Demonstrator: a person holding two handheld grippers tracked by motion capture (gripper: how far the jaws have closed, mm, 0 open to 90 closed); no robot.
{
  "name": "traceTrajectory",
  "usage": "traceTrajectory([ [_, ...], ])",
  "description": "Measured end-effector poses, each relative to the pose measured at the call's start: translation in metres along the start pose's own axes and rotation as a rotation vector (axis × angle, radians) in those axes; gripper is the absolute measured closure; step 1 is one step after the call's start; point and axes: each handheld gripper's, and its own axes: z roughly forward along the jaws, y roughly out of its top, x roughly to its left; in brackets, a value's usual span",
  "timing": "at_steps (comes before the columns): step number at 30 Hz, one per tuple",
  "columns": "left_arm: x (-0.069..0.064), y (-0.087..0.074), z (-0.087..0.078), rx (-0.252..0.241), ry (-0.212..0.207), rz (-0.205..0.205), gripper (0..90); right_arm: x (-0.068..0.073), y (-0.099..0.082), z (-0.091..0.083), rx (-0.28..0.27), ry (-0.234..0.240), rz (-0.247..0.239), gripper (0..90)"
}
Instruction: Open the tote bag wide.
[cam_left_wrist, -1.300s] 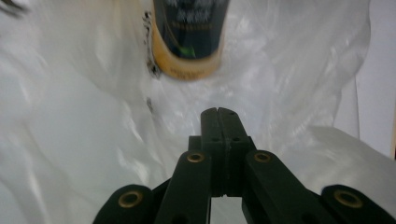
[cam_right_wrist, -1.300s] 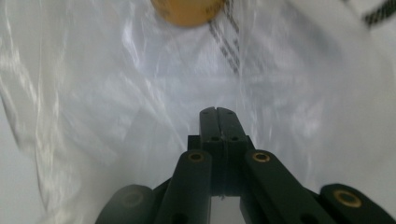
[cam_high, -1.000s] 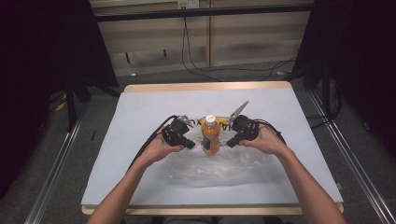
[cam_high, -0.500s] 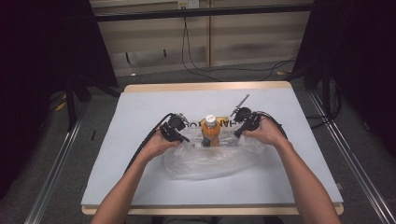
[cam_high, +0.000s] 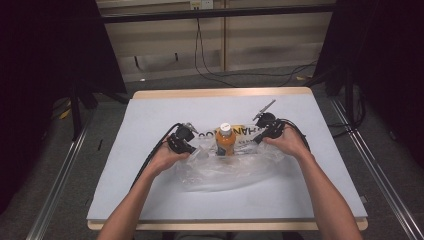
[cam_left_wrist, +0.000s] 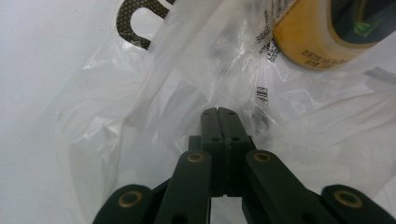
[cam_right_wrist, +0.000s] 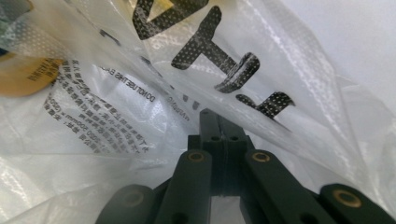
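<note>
Plastic bag (cam_high: 230, 167) stretches between left gripper (cam_left_wrist: 218, 112) and right gripper (cam_right_wrist: 212, 114), both pinching its edges.

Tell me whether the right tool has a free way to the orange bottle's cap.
Probably not right now. The right tool is shut on the plastic bag, its jaws pinching the film beside the orange bottle. The cap stands uncovered, but reaching it means letting go.

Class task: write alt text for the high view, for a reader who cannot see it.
Seen from above, an orange bottle with a white cap stands upright on a white table, amid a crumpled clear plastic bag. A person's left hand-held gripper and right hand-held gripper, both shut, pinch the bag on either side of the bottle.
</note>
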Motion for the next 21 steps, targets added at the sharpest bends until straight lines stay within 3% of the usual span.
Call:
traceTrajectory([
  [1,-0.002,-0.001,-0.001,-0.033,-0.009,-0.021,90.0,0.000,-0.001,-0.001,-0.015,0.010,0.003,90.0],
  [2,0.000,-0.002,-0.003,-0.035,-0.021,0.006,90.0,0.001,-0.002,-0.002,-0.027,0.018,0.010,90.0],
  [6,0.002,-0.005,-0.009,-0.086,-0.016,-0.004,90.0,0.004,-0.003,-0.011,-0.081,0.046,0.021,90.0],
  [8,0.001,-0.008,-0.013,-0.156,-0.031,-0.051,90.0,0.006,-0.002,-0.016,-0.110,0.051,0.024,90.0],
  [16,-0.004,-0.014,-0.041,-0.335,-0.039,-0.069,90.0,0.018,-0.002,-0.042,-0.251,0.067,0.007,90.0],
  [21,-0.007,-0.018,-0.051,-0.379,-0.011,-0.069,90.0,0.021,-0.008,-0.054,-0.315,0.053,0.021,90.0],
])
